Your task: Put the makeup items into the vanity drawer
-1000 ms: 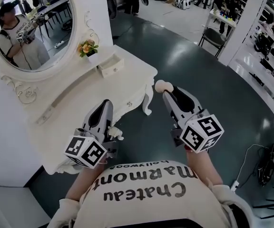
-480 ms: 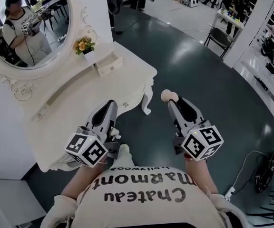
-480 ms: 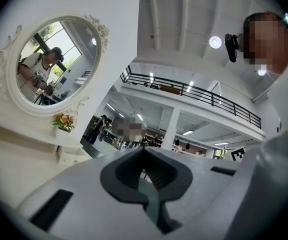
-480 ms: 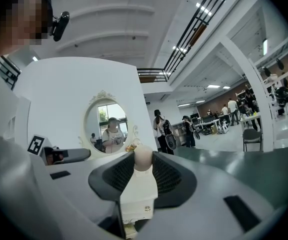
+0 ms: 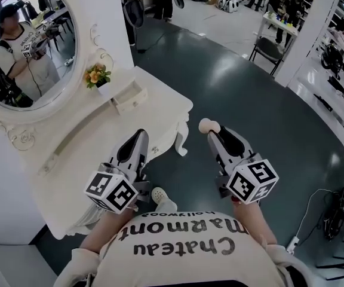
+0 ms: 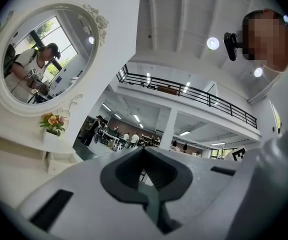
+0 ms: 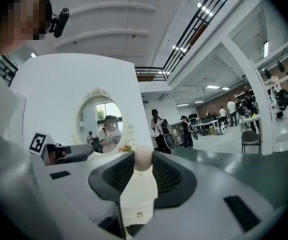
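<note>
My right gripper (image 5: 211,134) is shut on a cream makeup item with a round beige tip (image 5: 208,125), held over the dark floor to the right of the white vanity (image 5: 160,109). In the right gripper view the makeup item (image 7: 140,184) sits upright between the ribbed pads (image 7: 164,176). My left gripper (image 5: 137,139) hangs by the vanity's front edge, shut with nothing in it; in its own view the left gripper (image 6: 143,151) has its jaws meeting at the tip. A small drawer (image 5: 130,97) stands open on the vanity top below the oval mirror (image 5: 22,52).
A pot of flowers (image 5: 96,75) stands beside the small drawer. The vanity's curved leg (image 5: 183,142) lies between the two grippers. A chair (image 5: 267,49) stands far back on the floor, shelves line the right side, and cables (image 5: 333,208) lie at the lower right.
The view has swung a little, so the vanity and mirror now sit further left. A white shoe shows under the left gripper. Both grippers keep their pose, and the right still holds the item.
</note>
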### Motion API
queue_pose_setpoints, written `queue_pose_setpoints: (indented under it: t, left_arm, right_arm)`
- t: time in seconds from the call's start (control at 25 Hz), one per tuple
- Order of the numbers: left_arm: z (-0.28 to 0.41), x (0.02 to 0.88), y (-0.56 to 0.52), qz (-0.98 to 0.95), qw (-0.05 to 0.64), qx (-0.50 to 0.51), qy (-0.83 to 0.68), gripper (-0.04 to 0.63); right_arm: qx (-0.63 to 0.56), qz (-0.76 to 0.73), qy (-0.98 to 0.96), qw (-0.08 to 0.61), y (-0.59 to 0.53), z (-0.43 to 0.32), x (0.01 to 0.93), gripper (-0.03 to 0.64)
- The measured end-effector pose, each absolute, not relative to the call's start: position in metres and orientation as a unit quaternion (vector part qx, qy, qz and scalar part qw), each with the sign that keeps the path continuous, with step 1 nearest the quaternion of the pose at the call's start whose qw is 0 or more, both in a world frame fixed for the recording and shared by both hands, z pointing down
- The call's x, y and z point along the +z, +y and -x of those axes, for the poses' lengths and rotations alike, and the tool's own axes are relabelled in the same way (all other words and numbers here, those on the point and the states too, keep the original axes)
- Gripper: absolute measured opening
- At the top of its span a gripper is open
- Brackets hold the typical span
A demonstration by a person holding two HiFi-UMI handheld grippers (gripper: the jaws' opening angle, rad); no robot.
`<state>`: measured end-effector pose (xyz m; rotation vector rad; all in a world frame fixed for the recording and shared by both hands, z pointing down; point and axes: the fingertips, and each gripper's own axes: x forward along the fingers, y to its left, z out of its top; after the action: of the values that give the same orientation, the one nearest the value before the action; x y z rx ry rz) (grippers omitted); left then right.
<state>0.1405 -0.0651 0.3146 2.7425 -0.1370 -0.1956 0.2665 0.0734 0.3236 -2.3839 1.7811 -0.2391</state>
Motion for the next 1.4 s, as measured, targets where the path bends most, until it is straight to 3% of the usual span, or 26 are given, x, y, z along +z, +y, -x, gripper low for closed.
queue_pose_setpoints:
  t: [0.64,1.4]
  left_arm:
    - [-0.22,0.277,-0.199,-0.98,0.164,-0.098,-0.051,0.009]
    - [-0.156,0.314,-0.349,-0.961,0.167,-0.087,-0.203,0.009]
  right_arm:
    - [-0.062,0.779,0.619,0.078,-0.074,-0.344,0.292,0.13]
    - [-0.113,0.708,0.695,0.046,-0.261,-0.343,0.331,0.13]
